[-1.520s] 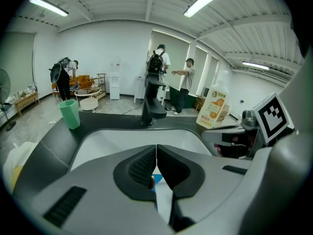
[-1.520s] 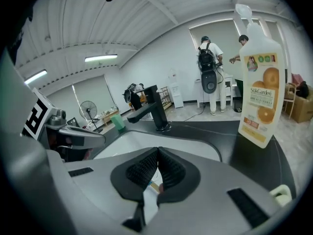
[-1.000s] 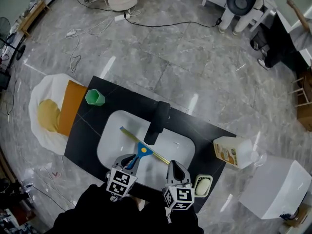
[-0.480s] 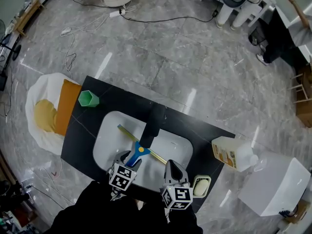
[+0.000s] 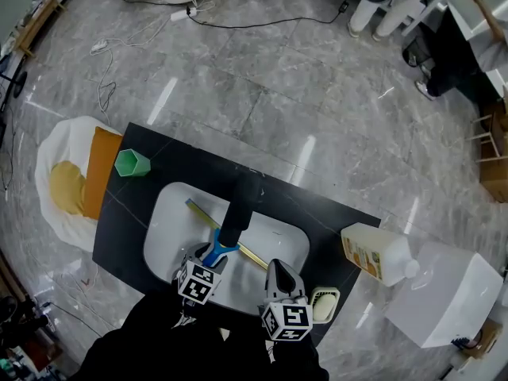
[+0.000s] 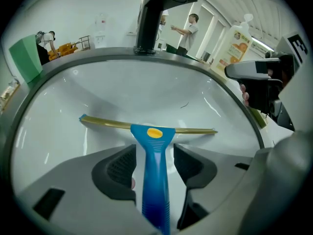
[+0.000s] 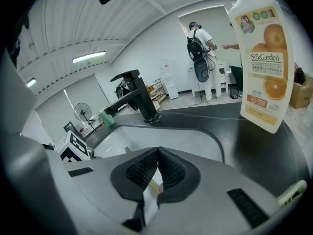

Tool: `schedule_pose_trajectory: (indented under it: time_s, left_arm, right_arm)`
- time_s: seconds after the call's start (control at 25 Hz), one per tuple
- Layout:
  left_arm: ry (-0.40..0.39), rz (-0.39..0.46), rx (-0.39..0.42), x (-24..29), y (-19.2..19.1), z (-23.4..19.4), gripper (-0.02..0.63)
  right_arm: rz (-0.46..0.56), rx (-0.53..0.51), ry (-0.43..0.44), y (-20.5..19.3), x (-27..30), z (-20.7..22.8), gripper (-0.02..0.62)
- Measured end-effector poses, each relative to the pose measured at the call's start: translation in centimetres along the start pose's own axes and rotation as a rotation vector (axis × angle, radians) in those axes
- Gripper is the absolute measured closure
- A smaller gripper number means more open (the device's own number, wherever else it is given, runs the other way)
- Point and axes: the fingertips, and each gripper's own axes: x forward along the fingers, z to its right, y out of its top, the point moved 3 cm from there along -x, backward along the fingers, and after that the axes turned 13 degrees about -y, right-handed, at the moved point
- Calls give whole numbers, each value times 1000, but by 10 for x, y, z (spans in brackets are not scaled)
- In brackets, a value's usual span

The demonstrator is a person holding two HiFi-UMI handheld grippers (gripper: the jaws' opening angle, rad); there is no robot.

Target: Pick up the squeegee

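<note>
We are working the reach-to-grasp step. The left gripper is straddling the squeegee but is not gripping it yet.

The plastic squeegee, with a blue handle, a yellow button and a thin yellowish blade, is lying inside the white oval sink basin. The blade is stretching across the basin floor on the side of the black faucet, and the handle is pointing back toward the basin's near rim. In the head view the squeegee is sitting near the middle of the basin, just under the faucet spout.

The left gripper's jaws are standing wide apart. The blue handle is running between the two ribbed black pads with a gap showing on each side, so nothing is being squeezed or held.

The right gripper has its jaws pressed together tip to tip with nothing between them. It is hovering at the basin's near right rim, and we are reading it as idle.

For the next move, we are judging that the left jaws need to close squarely on the handle while it is centred between the pads. The lift then needs to go up out of the basin with the blade kept clear of the faucet. The handle looks smooth and tapered, so we are expecting some slip risk if the grip lands off-centre.
</note>
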Motion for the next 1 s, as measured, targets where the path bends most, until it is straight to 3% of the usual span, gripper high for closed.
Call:
schedule_pose_trajectory:
  time_s: [0.72,1.0]
  left_arm:
    - [-7,-73,-18,32,-3,-11,371]
    - [-5,-113,13,39,-4,-14,431]
  right_arm:
    - [-36,24,-9,0,21,15,578]
    - [-43,25,-6,0,27,16,578]
